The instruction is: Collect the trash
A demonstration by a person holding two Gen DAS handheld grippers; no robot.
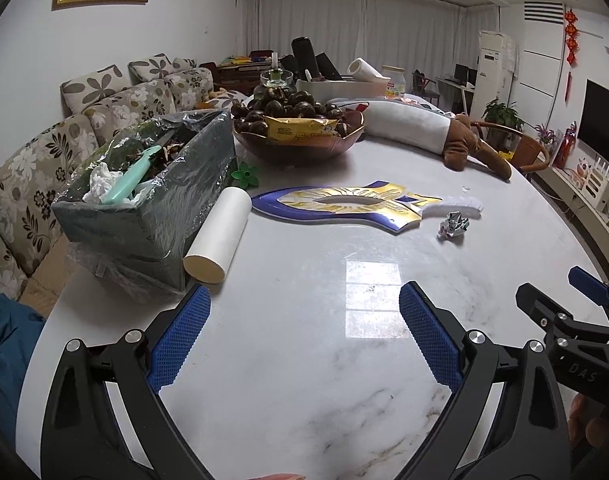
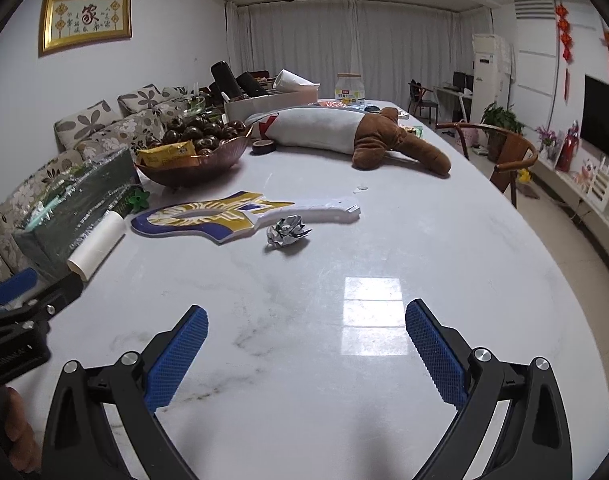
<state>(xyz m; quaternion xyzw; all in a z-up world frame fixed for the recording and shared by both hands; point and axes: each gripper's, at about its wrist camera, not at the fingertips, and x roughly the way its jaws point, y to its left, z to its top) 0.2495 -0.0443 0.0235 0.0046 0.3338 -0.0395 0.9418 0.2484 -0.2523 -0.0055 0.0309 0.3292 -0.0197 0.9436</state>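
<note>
We are at the start of a pick: both grippers hang over the near part of the white marble table (image 2: 384,208), and neither holds anything. The left gripper (image 1: 304,320) has its fingers spread wide, and the right gripper (image 2: 306,330) is just as wide, with bare tabletop between the pads of each.

The trash we judge to be next is the crumpled foil ball (image 2: 287,231), lying mid-table, just beside the near edge of the blue and gold toy sword (image 2: 208,216) and possibly touching it. The bin (image 1: 144,200), lined with clear film and already holding tissue and scraps, stands at the table's left edge, with a white paper roll (image 1: 220,236) lying against its near side.

The right gripper looks better placed: we would carry it forward, settle the fingers either side of the foil and close, taking care not to catch the sword. Then the load has to cross leftward to the bin. The near half of the table is open; the fruit bowl (image 2: 196,160) and plush toy (image 2: 344,132) crowd the far half
</note>
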